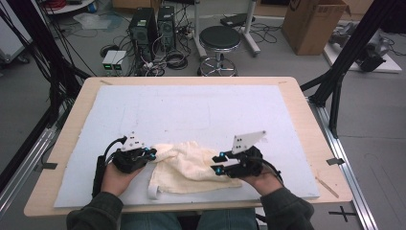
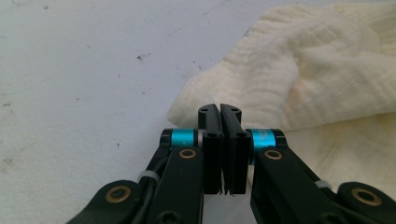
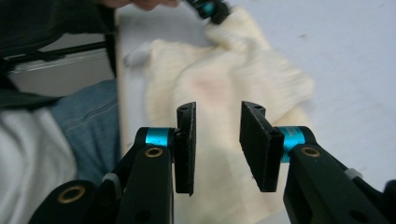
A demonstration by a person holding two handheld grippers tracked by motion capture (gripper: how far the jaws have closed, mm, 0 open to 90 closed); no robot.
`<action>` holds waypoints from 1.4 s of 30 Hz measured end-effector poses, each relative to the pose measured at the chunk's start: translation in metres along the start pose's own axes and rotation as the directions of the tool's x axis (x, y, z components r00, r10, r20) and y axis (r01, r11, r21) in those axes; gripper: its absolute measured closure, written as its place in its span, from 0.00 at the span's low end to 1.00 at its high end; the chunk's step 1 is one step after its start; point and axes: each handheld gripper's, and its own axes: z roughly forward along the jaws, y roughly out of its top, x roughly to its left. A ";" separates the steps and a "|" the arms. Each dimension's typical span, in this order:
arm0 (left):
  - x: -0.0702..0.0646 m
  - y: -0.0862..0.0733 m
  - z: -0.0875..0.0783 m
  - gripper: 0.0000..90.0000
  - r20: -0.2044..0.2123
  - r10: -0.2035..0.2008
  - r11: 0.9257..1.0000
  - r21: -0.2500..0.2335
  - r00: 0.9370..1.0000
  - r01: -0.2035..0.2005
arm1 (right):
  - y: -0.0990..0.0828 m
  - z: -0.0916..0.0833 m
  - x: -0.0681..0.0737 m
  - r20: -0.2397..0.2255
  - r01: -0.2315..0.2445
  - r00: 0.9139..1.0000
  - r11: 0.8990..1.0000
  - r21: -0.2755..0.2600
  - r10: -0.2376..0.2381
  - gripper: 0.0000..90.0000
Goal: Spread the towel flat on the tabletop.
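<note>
A crumpled cream cloth (image 1: 191, 165) lies on the white mat near the table's front edge. My left gripper (image 1: 152, 154) is at the cloth's left corner. In the left gripper view its jaws (image 2: 219, 112) are pressed together, tips against the edge of the cloth (image 2: 303, 70), and no fabric shows between the pads. My right gripper (image 1: 218, 163) hovers over the cloth's right side. Its jaws (image 3: 217, 112) stand apart with nothing between them, and the cloth (image 3: 224, 84) lies below. The left gripper (image 3: 210, 8) shows at the far corner of the cloth.
The white mat (image 1: 191, 110) covers most of the wooden table (image 1: 306, 110). Behind the table stand a black stool (image 1: 219, 40), computer towers (image 1: 151, 26) and a cardboard box (image 1: 311, 24). The person's jeans (image 3: 88, 116) show past the table's near edge.
</note>
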 end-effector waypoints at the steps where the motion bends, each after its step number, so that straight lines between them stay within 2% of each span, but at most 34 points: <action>1: 0.000 -0.001 0.000 0.97 -0.002 0.001 1.000 -0.003 1.000 -0.001 | 0.004 0.003 -0.007 0.013 0.000 1.000 1.000 0.001 0.000 0.74; 5: 0.000 -0.003 -0.001 0.97 -0.001 0.010 1.000 -0.005 1.000 -0.010 | 0.010 0.025 -0.035 0.053 -0.038 0.998 0.999 0.025 0.037 0.72; 8: 0.001 -0.005 -0.002 0.97 -0.002 0.009 1.000 -0.007 1.000 -0.009 | 0.007 0.043 -0.052 0.058 -0.085 0.995 0.995 0.057 0.082 0.70; 10: 0.002 -0.005 -0.002 0.97 -0.001 0.008 1.000 -0.012 1.000 -0.008 | 0.003 0.053 -0.062 0.048 -0.124 0.991 0.990 0.059 0.121 0.69; 14: 0.002 -0.005 -0.002 0.97 0.005 0.014 1.000 -0.015 1.000 -0.014 | -0.004 0.069 -0.075 0.047 -0.167 0.986 0.979 0.116 0.163 0.69; 17: 0.003 -0.005 -0.003 0.97 0.005 0.017 1.000 -0.016 1.000 -0.017 | -0.009 0.076 -0.081 0.026 -0.200 0.980 0.969 0.147 0.198 0.73; 21: 0.003 -0.005 -0.003 0.97 0.005 0.010 1.000 -0.016 1.000 -0.010 | -0.013 0.080 -0.082 -0.010 -0.206 0.977 0.960 0.188 0.212 0.93; 23: 0.003 -0.005 -0.003 0.97 0.004 0.009 1.000 -0.020 1.000 -0.009 | -0.013 0.078 -0.081 0.000 -0.189 0.981 0.965 0.182 0.193 0.95; 26: 0.003 -0.005 -0.003 0.97 0.005 0.005 1.000 -0.023 1.000 -0.005 | -0.011 0.066 -0.079 0.055 -0.190 0.982 0.967 0.172 0.183 0.96; 28: 0.003 -0.005 -0.003 0.97 0.011 0.003 1.000 -0.021 1.000 -0.002 | -0.009 0.055 -0.078 0.106 -0.168 0.982 0.975 0.146 0.154 0.96; 30: 0.003 -0.004 -0.003 0.97 0.013 0.001 1.000 -0.021 1.000 -0.001 | -0.007 0.039 -0.075 0.178 -0.150 0.975 0.983 0.104 0.130 0.95; 33: 0.003 -0.004 -0.003 0.97 0.014 0.003 1.000 -0.023 1.000 -0.003 | -0.008 0.024 -0.071 0.236 -0.141 0.964 0.987 0.074 0.120 0.95; 37: 0.002 -0.004 -0.003 0.97 0.012 0.001 1.000 -0.022 1.000 -0.001 | -0.021 0.028 -0.066 0.236 -0.153 0.964 0.981 0.119 0.122 0.93; 38: 0.002 -0.004 -0.003 0.97 0.012 0.001 1.000 -0.022 1.000 -0.001 | -0.026 0.031 -0.065 0.229 -0.159 0.965 0.978 0.133 0.126 0.89; 40: 0.003 -0.004 -0.002 0.97 0.012 0.003 1.000 -0.021 1.000 -0.003 | -0.034 0.039 -0.065 0.186 -0.182 0.971 0.969 0.169 0.150 0.80; 42: 0.003 -0.004 -0.002 0.97 0.012 0.004 1.000 -0.018 1.000 -0.004 | -0.038 0.041 -0.064 0.186 -0.183 0.971 0.968 0.170 0.151 0.77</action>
